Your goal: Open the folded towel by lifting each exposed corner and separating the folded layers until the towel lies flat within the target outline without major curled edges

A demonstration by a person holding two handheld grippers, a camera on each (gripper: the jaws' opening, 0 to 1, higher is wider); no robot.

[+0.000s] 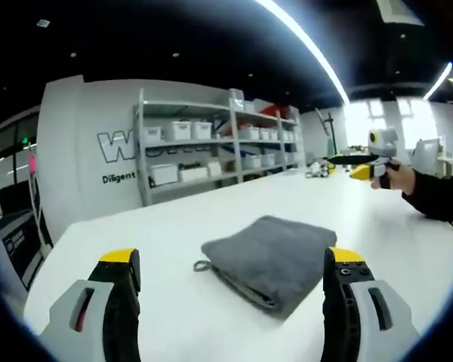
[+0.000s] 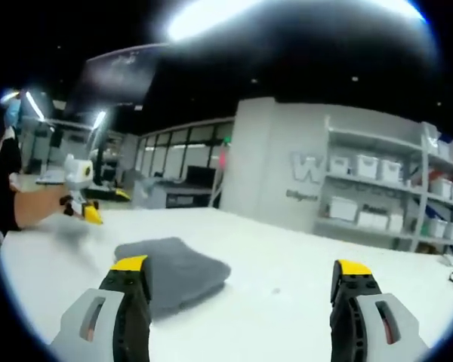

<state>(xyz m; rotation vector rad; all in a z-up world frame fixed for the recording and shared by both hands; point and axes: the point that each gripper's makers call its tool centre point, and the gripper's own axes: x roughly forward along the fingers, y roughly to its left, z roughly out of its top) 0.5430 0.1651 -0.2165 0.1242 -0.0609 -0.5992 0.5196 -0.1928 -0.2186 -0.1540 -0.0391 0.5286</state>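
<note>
We're over a wide white bench, and behind it stands a pale wall with big lettering and a grey shelving rack loaded with white storage bins. From the right gripper view we see the same bench stretching off, the rack off to the right.

On to the grey towel: it lies folded on the bench, a thick rectangular pad with stacked layers showing along its near edge, and a small hanging loop poking out at its left corner. In the right gripper view the towel sits left of centre, partly behind our left jaw.

Our left gripper hangs low over the bench with its jaws spread wide, yellow tips either side of the towel, nothing between them but air. Our right gripper is spread wide too, holding nothing, towel just beside its left jaw.

Across in the left gripper view, the right gripper floats up at the far right in a person's hand, dark sleeve behind it, well apart from the towel. The left gripper shows at the far left of the right gripper view, blurred.
</note>
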